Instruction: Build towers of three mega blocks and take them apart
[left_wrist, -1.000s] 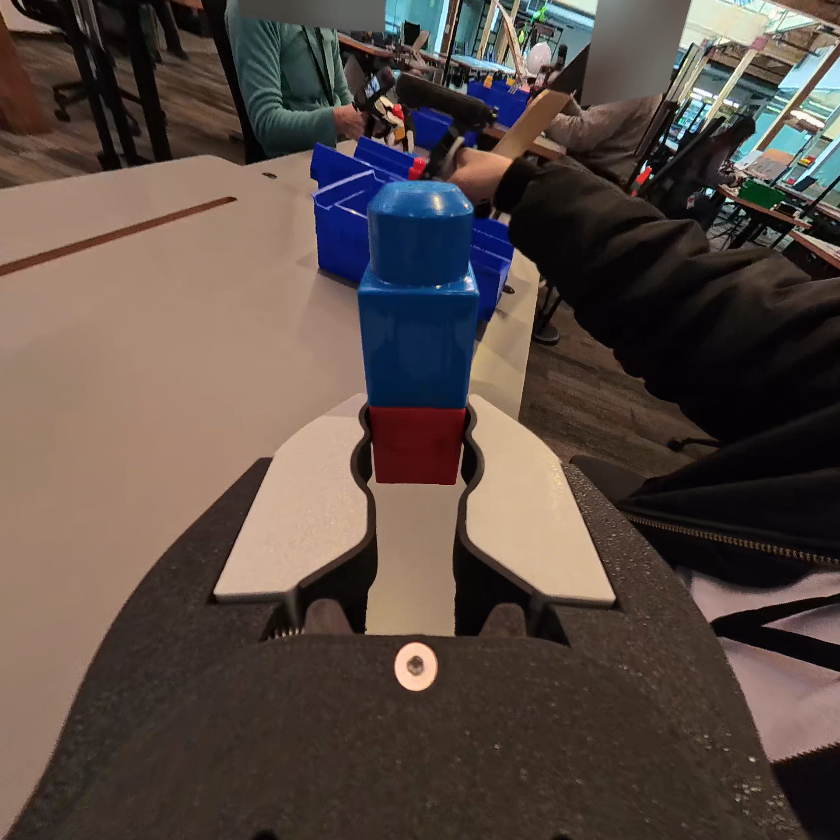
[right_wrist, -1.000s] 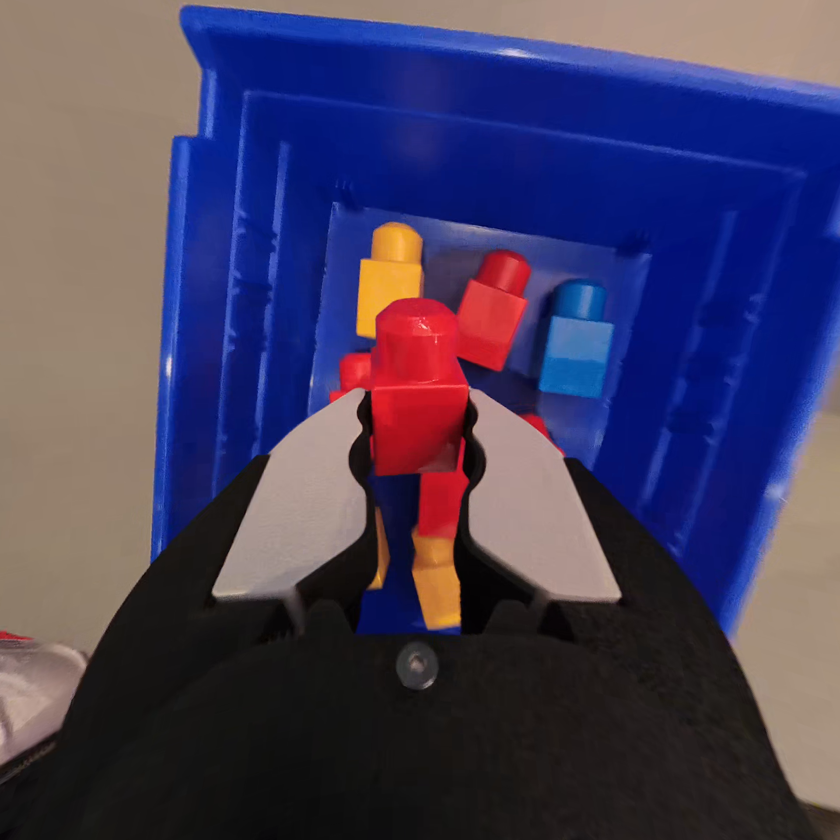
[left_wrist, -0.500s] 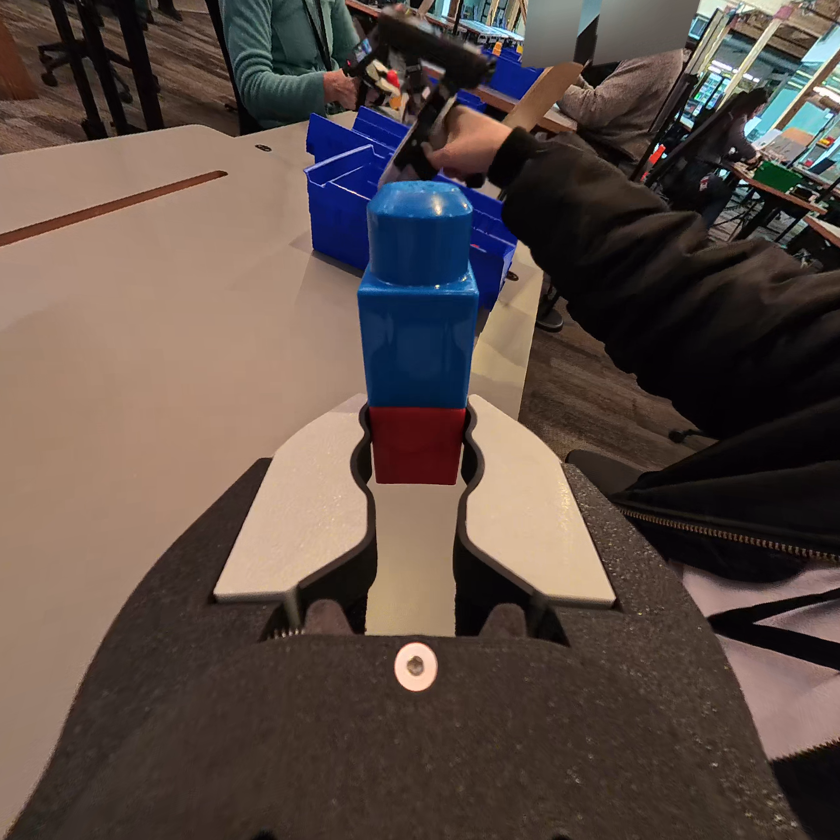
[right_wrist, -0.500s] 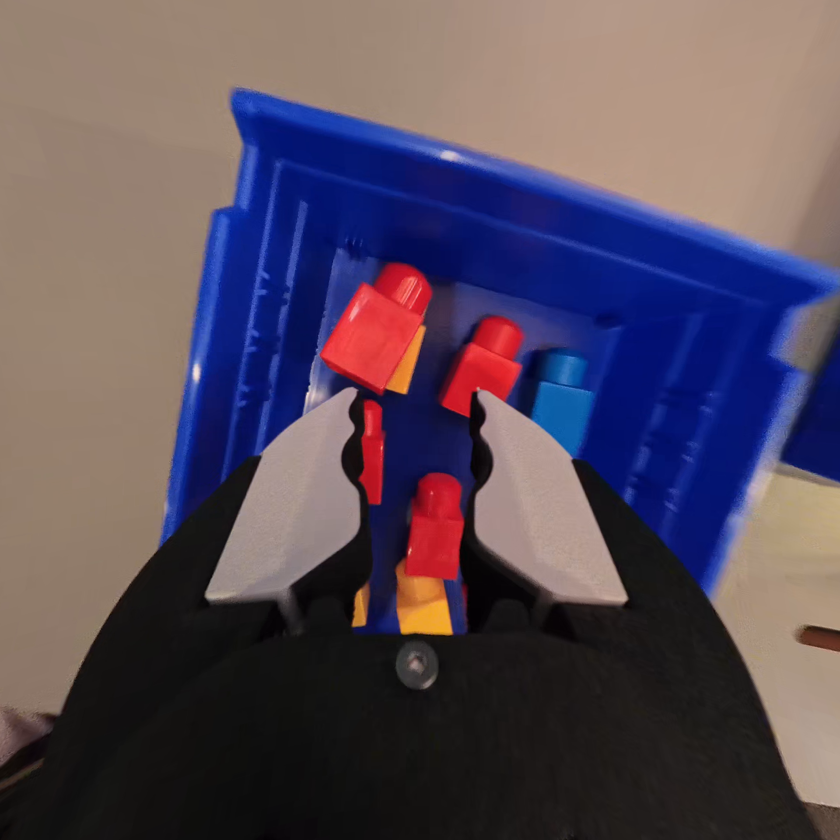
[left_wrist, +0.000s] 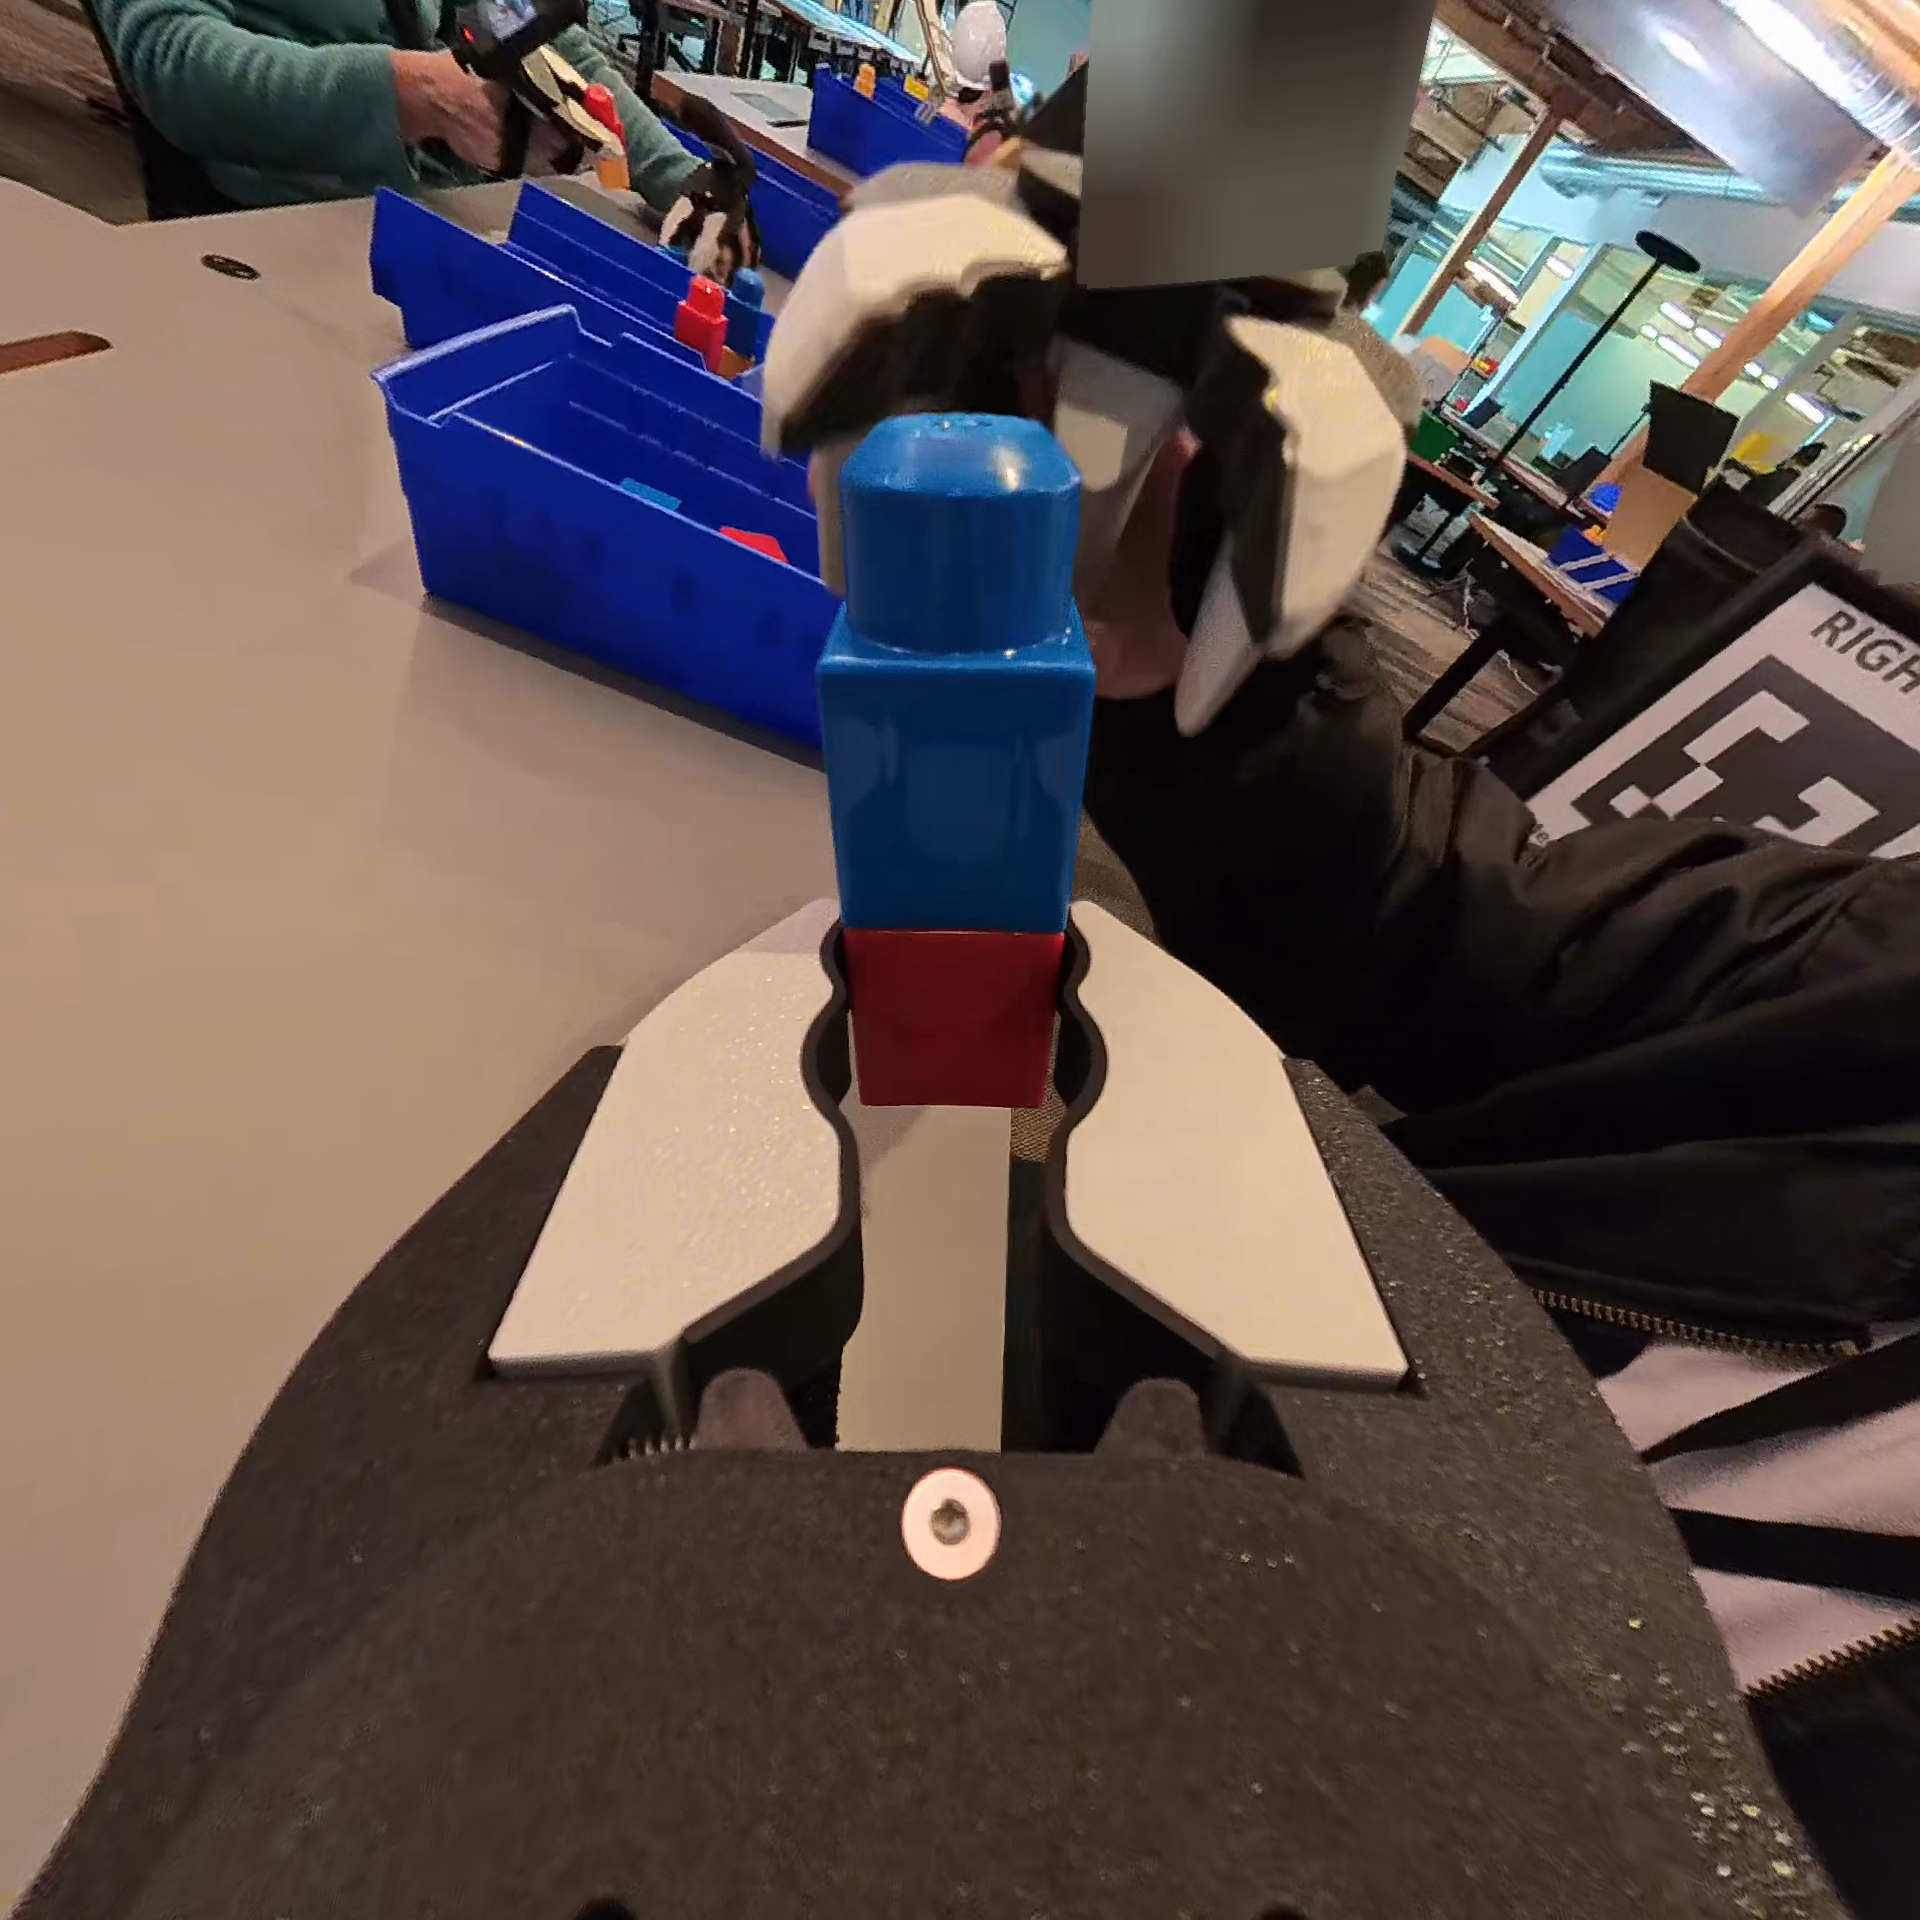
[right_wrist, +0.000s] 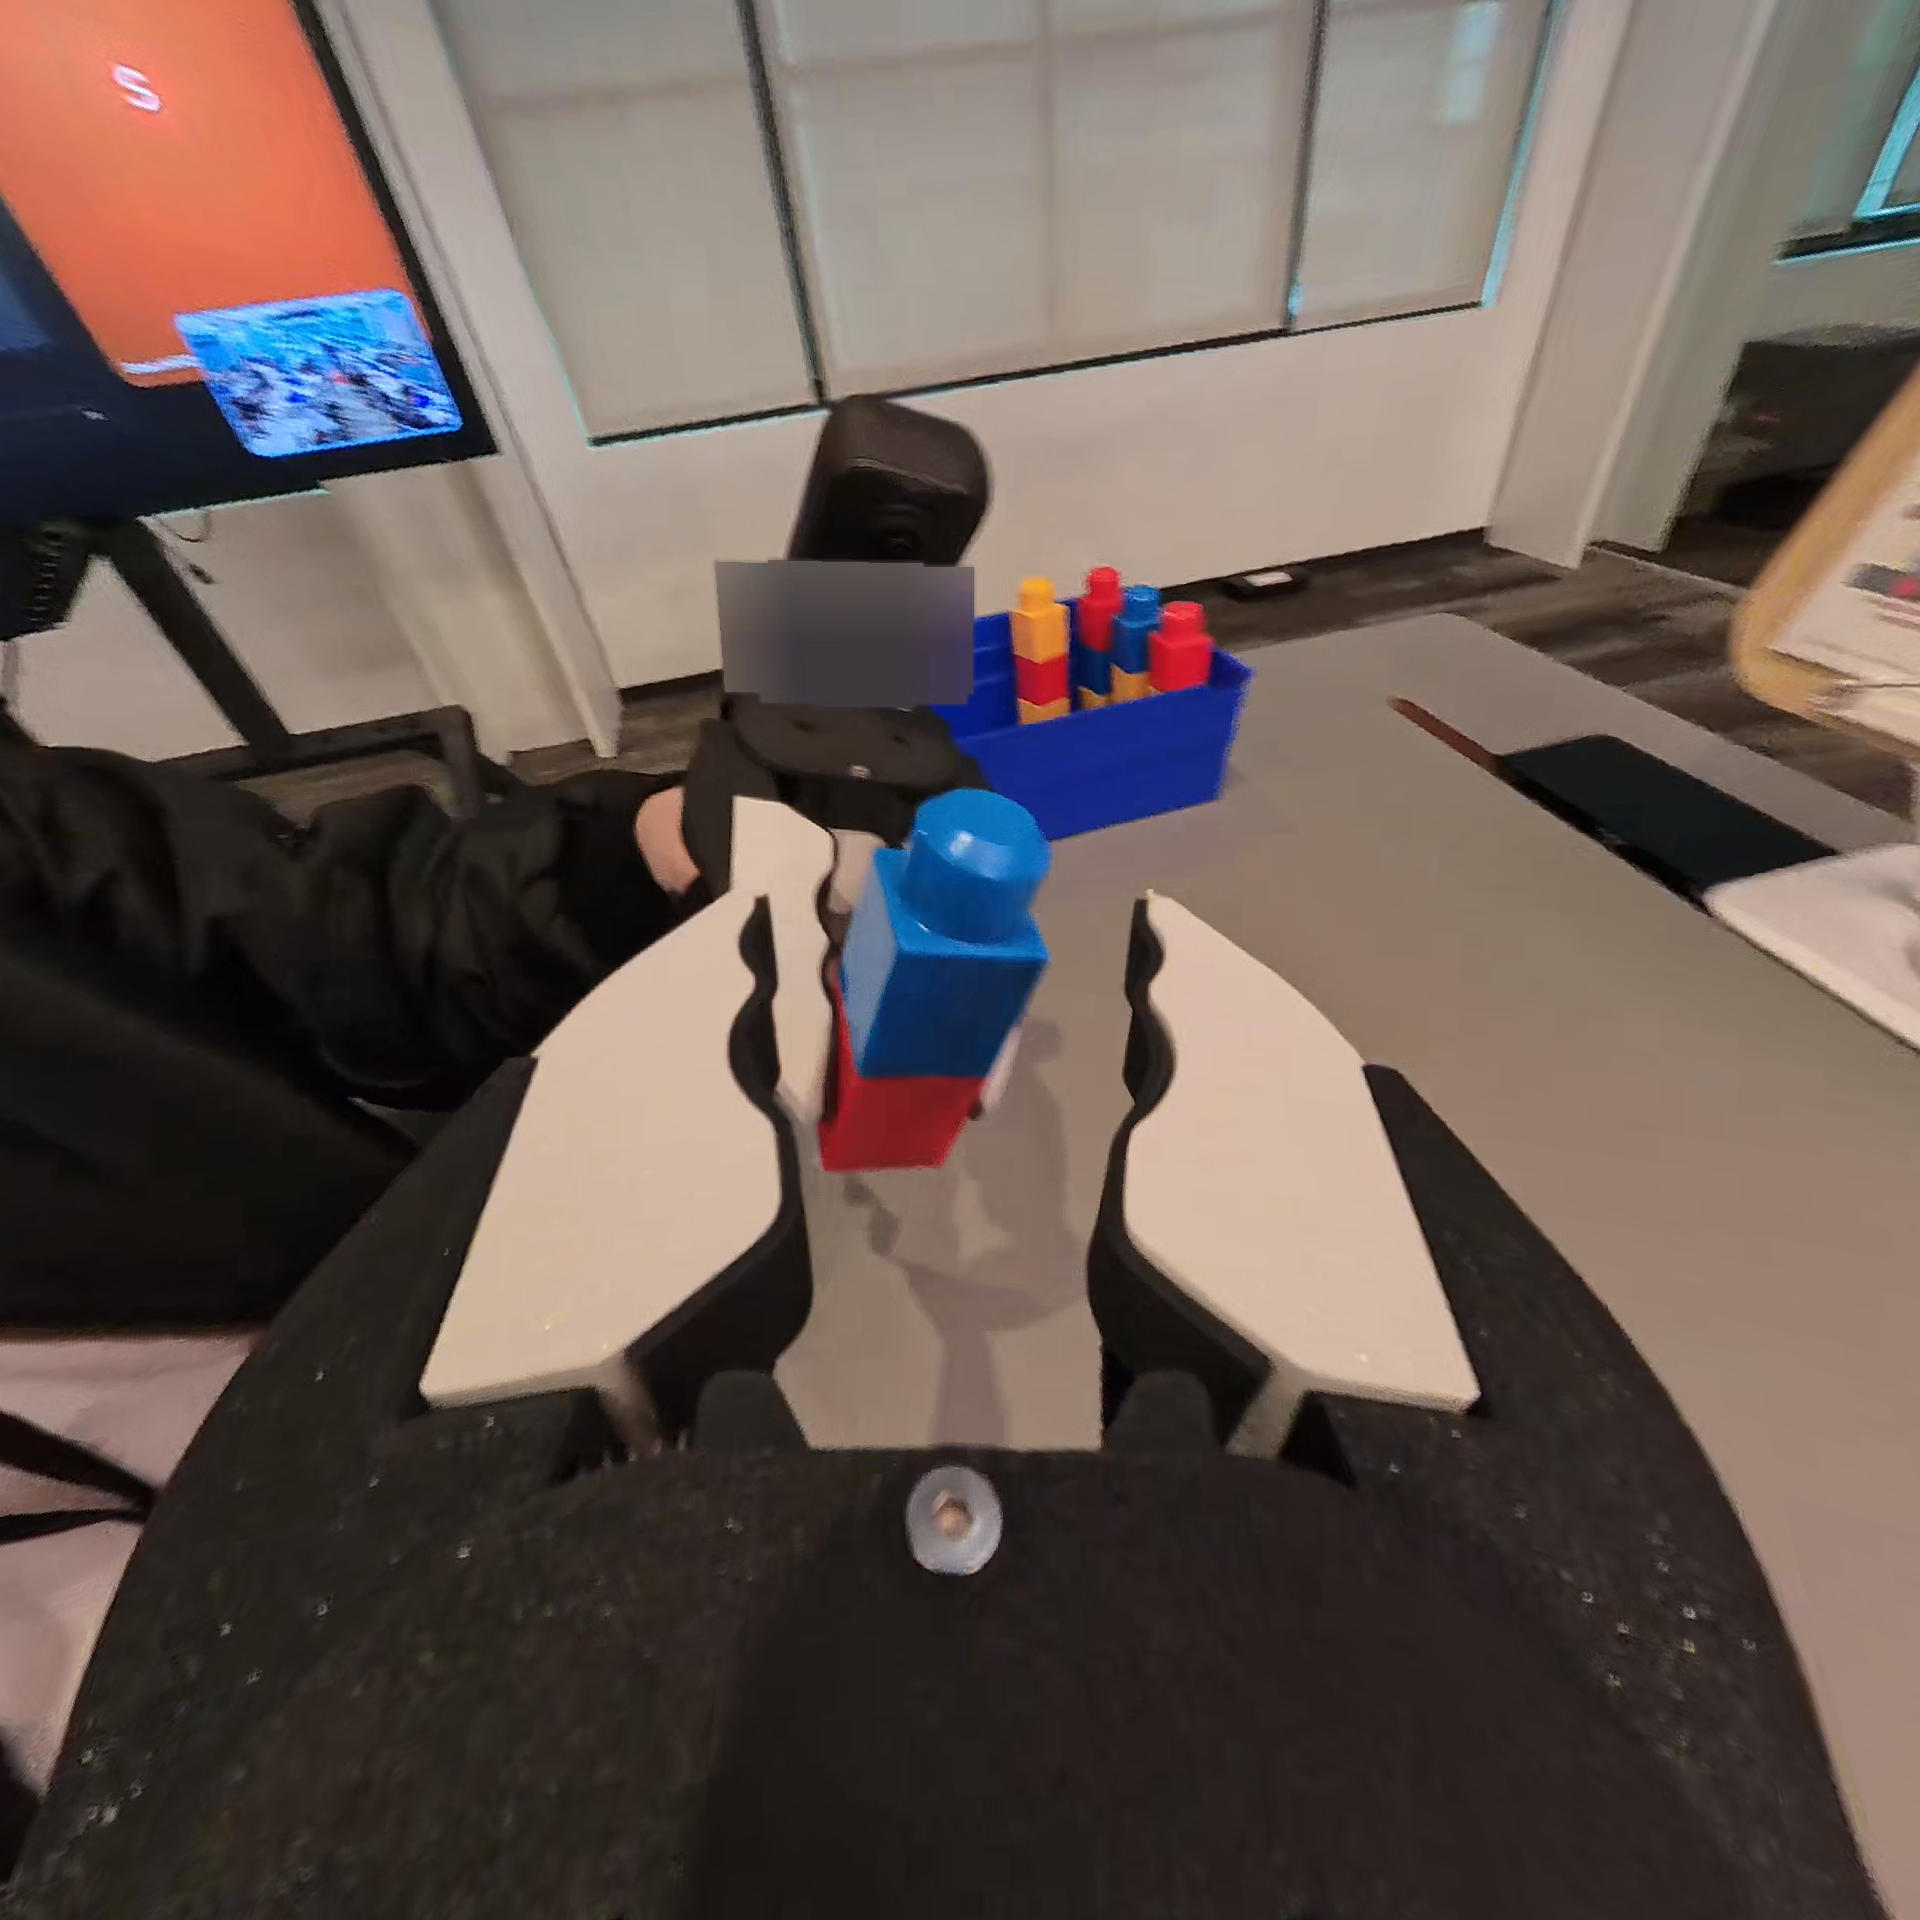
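Red block (left_wrist: 948, 1023) sits clamped between the left gripper (left_wrist: 951, 1013) tips, a blue block (left_wrist: 958, 727) stacked upright on it. Facing it, the right gripper (right_wrist: 951, 997) is spread wide and empty, the blue block between its tips, untouched.

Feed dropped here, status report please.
Left gripper shut on red block, blue block stacked on top. Right gripper open, empty, facing stack. Nothing in the way.
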